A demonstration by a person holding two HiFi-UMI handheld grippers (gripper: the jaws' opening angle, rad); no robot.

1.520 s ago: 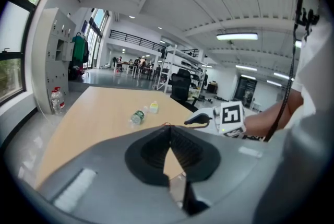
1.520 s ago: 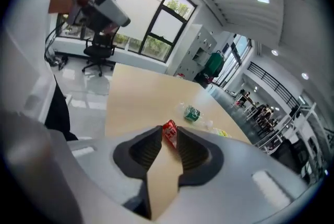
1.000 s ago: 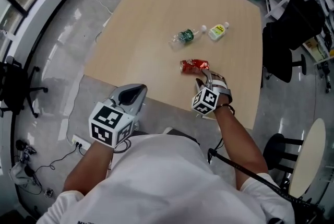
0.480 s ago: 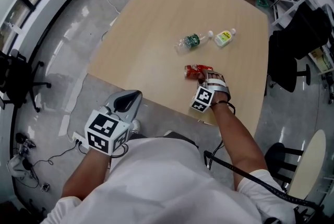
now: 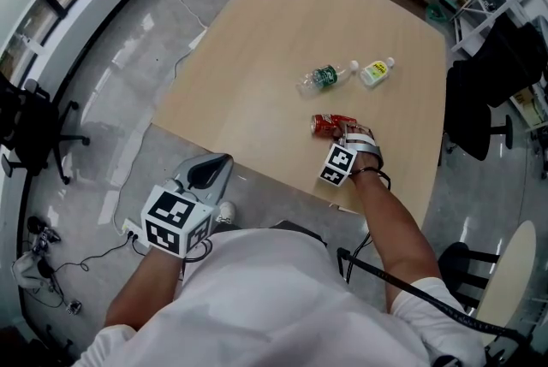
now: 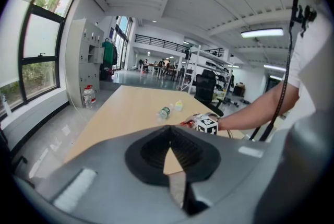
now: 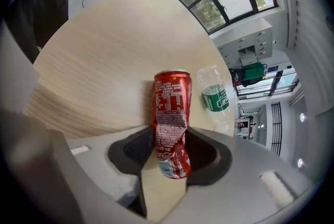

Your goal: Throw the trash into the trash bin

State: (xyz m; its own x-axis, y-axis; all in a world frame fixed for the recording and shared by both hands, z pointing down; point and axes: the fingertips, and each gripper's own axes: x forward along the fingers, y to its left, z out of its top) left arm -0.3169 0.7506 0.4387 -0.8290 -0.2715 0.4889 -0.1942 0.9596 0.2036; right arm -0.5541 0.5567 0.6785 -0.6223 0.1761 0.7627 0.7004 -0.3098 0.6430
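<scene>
**1 can, right claw on it**

1 crushed red can (image 5: 330, 124) lies on its side near the close edge of the wooden table (image 5: 282, 32). Its dented end sits between the jaws of the right gripper (image 5: 349, 134). Those jaws have just been closing. In the right gripper view the pads sit against both sides of the can (image 7: 171, 118), so it is gripped, with the can down on the tabletop.

Just beyond the can is a clear bottle with a green label (image 5: 325, 77), lying flat. A smaller bottle with a yellow label (image 5: 377, 70) lies beside that one. Neither touches the can.

The left gripper (image 5: 223, 162) hangs off the table's near edge, over the grey floor, well apart from the can. Its jaw tips meet, with nothing between them.

A black chair (image 5: 479, 100) stands past the table's right side.
</scene>
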